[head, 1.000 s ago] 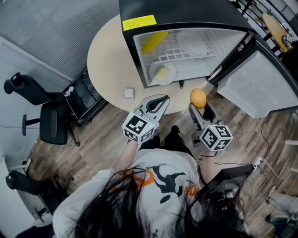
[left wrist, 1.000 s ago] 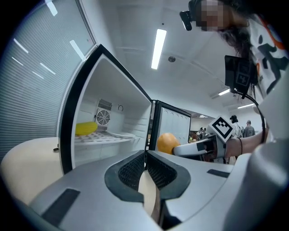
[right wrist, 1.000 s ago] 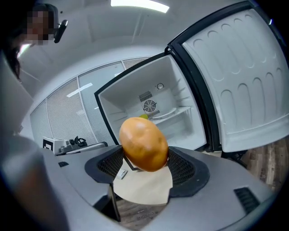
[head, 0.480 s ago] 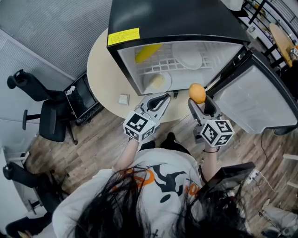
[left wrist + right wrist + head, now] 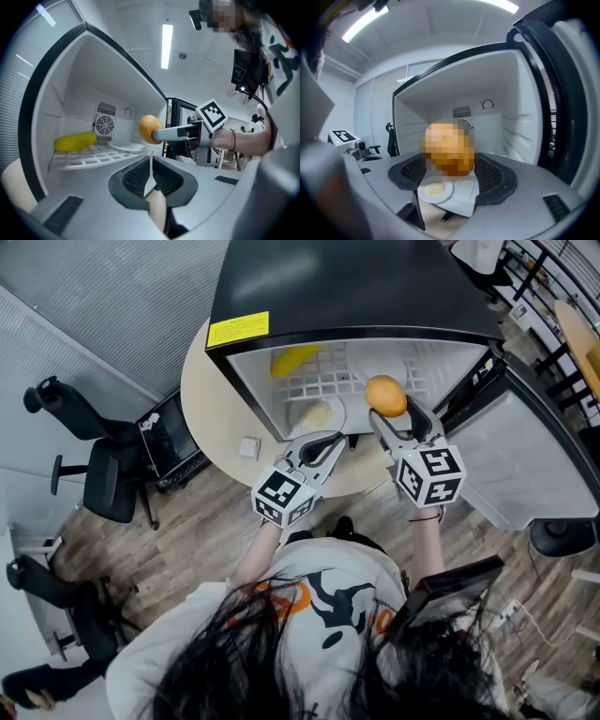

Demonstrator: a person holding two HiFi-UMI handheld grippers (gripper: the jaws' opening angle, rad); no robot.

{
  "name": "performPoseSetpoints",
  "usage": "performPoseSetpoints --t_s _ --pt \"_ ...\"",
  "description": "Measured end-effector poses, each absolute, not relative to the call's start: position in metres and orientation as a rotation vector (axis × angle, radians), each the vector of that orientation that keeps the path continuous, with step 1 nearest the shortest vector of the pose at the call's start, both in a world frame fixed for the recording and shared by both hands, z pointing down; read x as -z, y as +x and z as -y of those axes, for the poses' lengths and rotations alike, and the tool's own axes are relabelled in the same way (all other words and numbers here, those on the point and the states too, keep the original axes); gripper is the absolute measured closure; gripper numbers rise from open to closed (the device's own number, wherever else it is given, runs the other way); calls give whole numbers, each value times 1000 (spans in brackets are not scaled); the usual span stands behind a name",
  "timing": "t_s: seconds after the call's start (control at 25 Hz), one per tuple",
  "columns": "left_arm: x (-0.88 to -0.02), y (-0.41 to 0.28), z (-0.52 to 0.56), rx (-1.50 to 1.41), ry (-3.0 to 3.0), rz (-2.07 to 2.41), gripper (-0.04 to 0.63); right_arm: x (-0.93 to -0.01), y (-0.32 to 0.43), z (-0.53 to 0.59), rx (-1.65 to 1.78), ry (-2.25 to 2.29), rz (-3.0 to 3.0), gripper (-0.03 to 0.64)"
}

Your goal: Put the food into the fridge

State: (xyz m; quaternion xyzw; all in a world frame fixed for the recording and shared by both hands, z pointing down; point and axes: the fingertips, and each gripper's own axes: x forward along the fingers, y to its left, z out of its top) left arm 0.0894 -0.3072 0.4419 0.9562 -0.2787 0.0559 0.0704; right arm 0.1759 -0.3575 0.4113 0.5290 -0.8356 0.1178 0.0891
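My right gripper [image 5: 391, 416] is shut on an orange [image 5: 384, 395] and holds it at the mouth of the open black mini fridge [image 5: 347, 287], above the white wire shelf [image 5: 328, 376]. The left gripper view shows that orange [image 5: 149, 129] from the side, just in front of the shelf [image 5: 93, 157]. A yellow food item [image 5: 295, 359] lies on the shelf's left part. Below it, on the fridge floor, sits a small plate of pale food [image 5: 316, 413]. My left gripper [image 5: 330, 441] hovers over the table edge before the fridge, shut and holding nothing.
The fridge stands on a round beige table [image 5: 211, 390] with a small white cube [image 5: 248, 446] on it. The fridge door [image 5: 525, 456] hangs open to the right. Office chairs [image 5: 94, 488] and a black case [image 5: 173, 442] stand on the wooden floor at left.
My right gripper has carried the orange up and forward, from the table edge to the fridge opening. The left gripper has stayed nearly where it was.
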Motion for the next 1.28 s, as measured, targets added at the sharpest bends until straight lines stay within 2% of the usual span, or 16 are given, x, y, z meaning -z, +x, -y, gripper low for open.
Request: performPoseSetpoints --t_s 0.36,1.28 --pt "-445 86 311 -178 2856 879 582 -402 173 415 -41 1426 2254 295" --pt "-444 68 318 -187 2851 919 583 -442 183 474 -14 1320 2085 295"
